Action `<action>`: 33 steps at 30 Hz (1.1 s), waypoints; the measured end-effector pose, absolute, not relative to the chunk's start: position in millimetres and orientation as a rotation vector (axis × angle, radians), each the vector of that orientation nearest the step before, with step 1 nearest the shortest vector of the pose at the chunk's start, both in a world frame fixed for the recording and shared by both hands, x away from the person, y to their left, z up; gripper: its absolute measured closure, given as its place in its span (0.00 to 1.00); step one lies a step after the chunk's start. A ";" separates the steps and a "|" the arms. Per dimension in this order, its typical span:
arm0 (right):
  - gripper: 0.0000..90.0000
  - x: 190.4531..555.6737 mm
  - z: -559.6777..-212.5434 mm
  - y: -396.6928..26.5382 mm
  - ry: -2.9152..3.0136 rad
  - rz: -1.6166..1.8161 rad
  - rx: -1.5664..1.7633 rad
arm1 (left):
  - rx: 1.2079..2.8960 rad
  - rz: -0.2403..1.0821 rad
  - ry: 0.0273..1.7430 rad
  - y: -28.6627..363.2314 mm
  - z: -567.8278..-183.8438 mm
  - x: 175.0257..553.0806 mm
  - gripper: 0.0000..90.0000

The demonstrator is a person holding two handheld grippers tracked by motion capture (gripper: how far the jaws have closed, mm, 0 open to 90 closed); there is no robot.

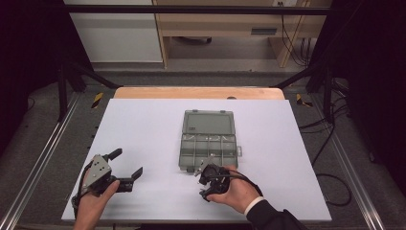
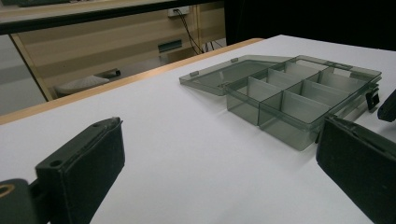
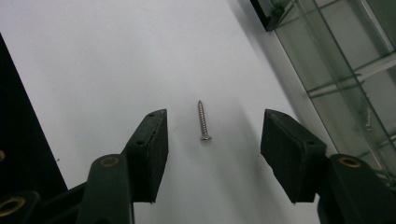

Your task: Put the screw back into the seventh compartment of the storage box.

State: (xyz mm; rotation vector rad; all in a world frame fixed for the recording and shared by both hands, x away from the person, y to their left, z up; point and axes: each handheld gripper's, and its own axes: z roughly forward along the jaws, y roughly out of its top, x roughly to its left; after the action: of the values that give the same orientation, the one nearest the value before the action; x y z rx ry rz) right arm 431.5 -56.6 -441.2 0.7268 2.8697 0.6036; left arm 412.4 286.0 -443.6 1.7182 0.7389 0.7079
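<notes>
The small silver screw [image 3: 203, 120] lies ungrasped on the white table [image 3: 93, 56] between the right gripper [image 3: 212, 156]'s half-open jaws; boxing it in the grey compartment box [image 1: 208, 139] remains.

Screw [image 3: 204, 122] flat on table [image 1: 143, 124], between right gripper [image 3: 212, 149] jaws, touching neither; tip points away from gripper, head toward it. Compartment box [image 1: 208, 146] just ahead of right gripper, lid [image 1: 208, 122] laid open on far side. In right gripper view, box wall lies right of jaws. Left gripper [image 1: 128, 164] well apart, left of box; box ahead-right of its jaws.
</notes>
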 end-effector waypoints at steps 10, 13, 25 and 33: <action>0.64 434.4 -441.7 -54.1 2.867 0.617 0.721 | 1.721 0.707 0.735 285.9 -443.7 412.5 0.01; 0.69 435.3 -441.7 -52.3 2.865 0.617 0.714 | 1.721 0.707 0.735 285.9 -443.6 412.5 0.01; 0.83 434.3 -446.0 -45.5 2.892 0.608 0.688 | 1.723 0.704 0.733 285.4 -443.9 412.5 0.01; 0.87 435.4 -447.2 -44.4 2.896 0.593 0.683 | 1.725 0.702 0.733 285.2 -444.0 412.5 0.01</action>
State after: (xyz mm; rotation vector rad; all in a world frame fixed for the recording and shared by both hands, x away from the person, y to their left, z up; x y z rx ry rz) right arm 435.4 -44.4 -447.2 0.6835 2.8955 0.5932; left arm 412.5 285.2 -444.0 1.7245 0.7328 0.7023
